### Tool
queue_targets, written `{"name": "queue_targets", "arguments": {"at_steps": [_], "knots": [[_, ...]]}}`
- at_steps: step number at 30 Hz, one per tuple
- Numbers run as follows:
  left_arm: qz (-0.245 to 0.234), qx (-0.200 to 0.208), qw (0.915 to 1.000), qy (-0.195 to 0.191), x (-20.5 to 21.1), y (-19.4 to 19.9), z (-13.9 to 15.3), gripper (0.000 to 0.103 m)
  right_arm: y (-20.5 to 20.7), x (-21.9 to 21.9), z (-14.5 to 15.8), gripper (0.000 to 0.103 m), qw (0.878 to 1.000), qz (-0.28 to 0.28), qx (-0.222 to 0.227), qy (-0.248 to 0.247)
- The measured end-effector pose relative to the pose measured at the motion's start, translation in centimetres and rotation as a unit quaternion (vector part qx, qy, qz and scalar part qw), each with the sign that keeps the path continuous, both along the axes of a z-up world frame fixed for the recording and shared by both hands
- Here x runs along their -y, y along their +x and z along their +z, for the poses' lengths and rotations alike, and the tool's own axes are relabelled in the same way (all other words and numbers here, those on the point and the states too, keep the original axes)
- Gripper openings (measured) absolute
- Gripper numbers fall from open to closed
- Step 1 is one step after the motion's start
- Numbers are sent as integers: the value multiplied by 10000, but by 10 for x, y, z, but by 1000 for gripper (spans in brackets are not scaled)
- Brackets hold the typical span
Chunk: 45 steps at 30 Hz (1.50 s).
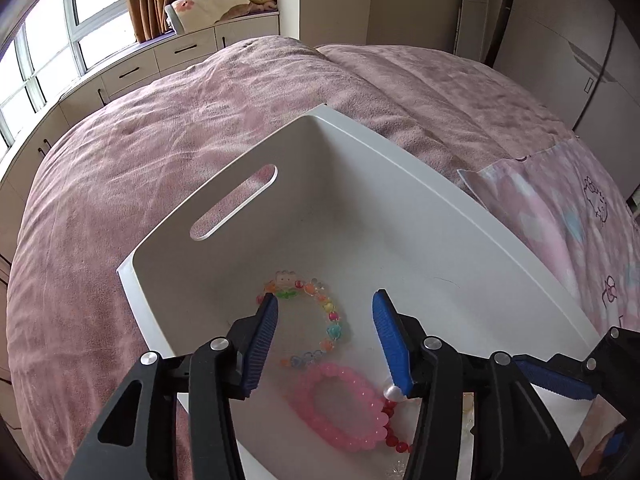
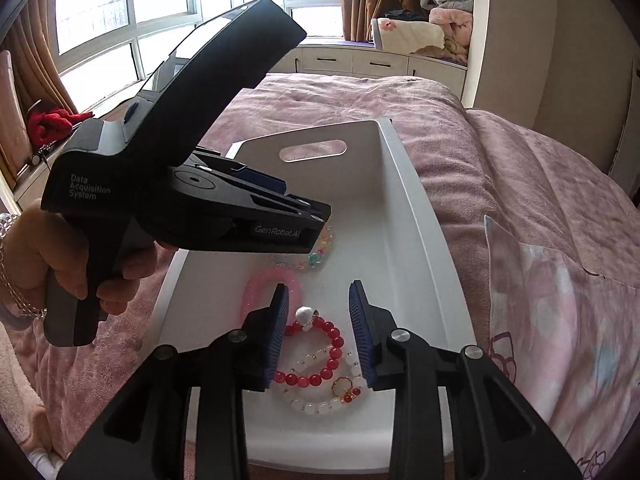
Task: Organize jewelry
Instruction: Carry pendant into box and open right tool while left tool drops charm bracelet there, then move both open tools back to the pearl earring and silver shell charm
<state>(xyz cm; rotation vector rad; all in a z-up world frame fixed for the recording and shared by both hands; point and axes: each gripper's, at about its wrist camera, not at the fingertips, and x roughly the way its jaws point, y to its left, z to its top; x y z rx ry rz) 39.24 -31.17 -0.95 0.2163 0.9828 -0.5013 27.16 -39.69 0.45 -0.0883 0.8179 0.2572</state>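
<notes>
A white bin lies on the pink bed. Inside it lie a multicoloured bead bracelet, a pink bead bracelet, a red bead bracelet with a white charm, and a white bead bracelet. My left gripper is open and empty above the multicoloured and pink bracelets. My right gripper is open and empty over the red bracelet. The left gripper's body shows in the right wrist view.
The pink bedspread surrounds the bin. A pink printed pillow lies to the right. Drawers and windows run along the far wall. The right gripper's arm shows at the left view's right edge.
</notes>
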Motion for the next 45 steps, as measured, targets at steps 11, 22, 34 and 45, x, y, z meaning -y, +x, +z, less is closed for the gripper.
{"name": "queue_targets", "arguments": {"at_steps": [11, 22, 34, 45], "knots": [[75, 1116, 9929, -407, -73, -41, 92, 94, -35, -33, 60, 74, 9967, 246, 765, 143], [645, 1548, 9857, 138, -211, -107, 103, 96, -61, -138, 79, 83, 9893, 1042, 1023, 8], [1182, 965, 9874, 412, -324, -142, 37, 96, -58, -216, 21, 76, 9873, 1554, 341, -36], [546, 554, 9963, 373, -314, -182, -28, 96, -23, -229, -37, 65, 9813, 1849, -275, 464]]}}
